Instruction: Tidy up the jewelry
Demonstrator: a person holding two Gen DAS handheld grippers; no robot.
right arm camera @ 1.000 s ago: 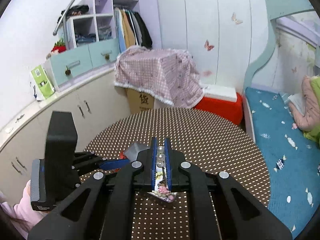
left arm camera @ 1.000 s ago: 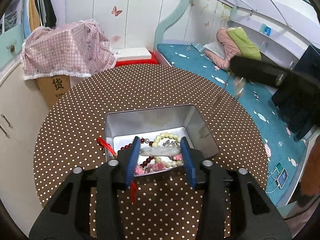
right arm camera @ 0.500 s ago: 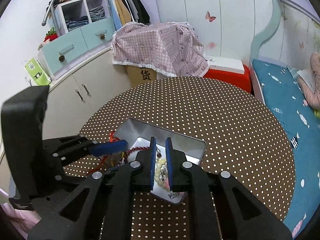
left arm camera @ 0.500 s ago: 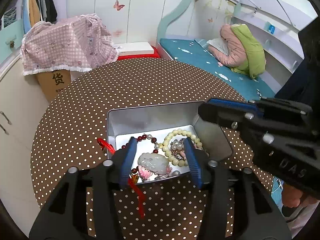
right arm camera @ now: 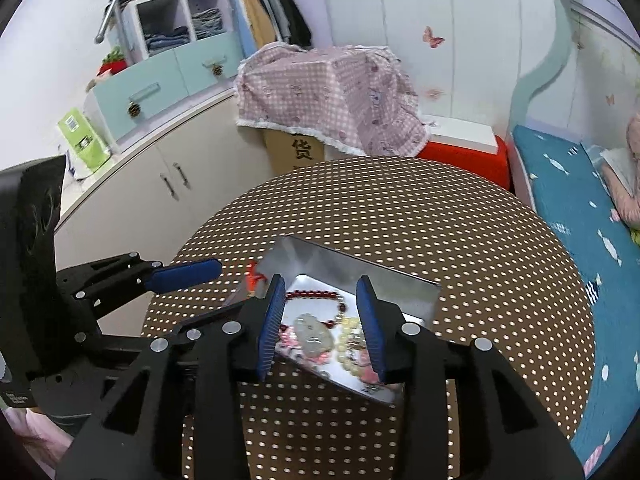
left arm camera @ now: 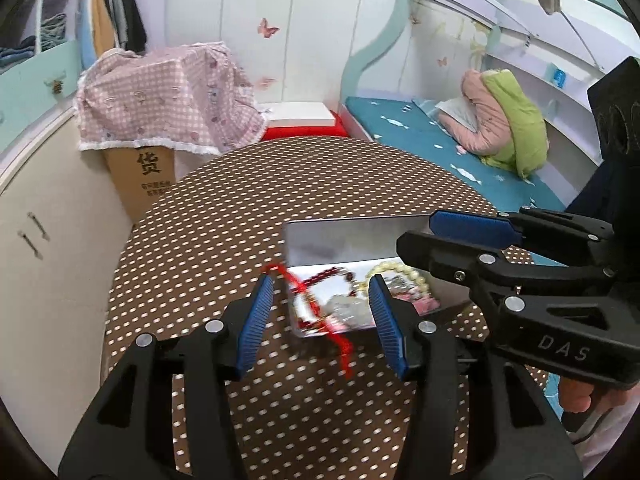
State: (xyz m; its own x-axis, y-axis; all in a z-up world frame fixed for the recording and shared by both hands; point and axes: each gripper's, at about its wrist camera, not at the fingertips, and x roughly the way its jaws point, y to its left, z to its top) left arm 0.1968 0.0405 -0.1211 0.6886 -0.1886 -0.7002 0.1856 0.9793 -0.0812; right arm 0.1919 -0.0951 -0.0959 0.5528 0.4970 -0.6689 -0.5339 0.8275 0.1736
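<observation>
An open silver tin point(right arm camera: 360, 276) sits on the brown dotted table point(right arm camera: 400, 208). Inside it lie a dark red bead bracelet point(right arm camera: 320, 294), a pale jade pendant point(right arm camera: 314, 332) and a cream bead bracelet point(right arm camera: 348, 332) with pink charms. My right gripper point(right arm camera: 320, 284) hovers over the tin with its jaws opening and nothing between the pads. My left gripper point(left arm camera: 320, 284) stands open at the near left corner of the tin point(left arm camera: 352, 236), gripping nothing. A red cord point(left arm camera: 340, 344) trails over the tin's front rim onto the table between the left fingers.
The table point(left arm camera: 280, 184) is round. Beyond it stand a cardboard box under a pink checked cloth point(left arm camera: 168, 104), cream cabinets point(right arm camera: 132, 184) at the left and a bed with a teal sheet point(left arm camera: 420, 136) at the right. A hand point(left arm camera: 576, 396) holds the right gripper.
My right gripper came down over the tin and opened, and the cream bead bracelet it held now lies inside. My left gripper widened and shifted left, off the pendant.
</observation>
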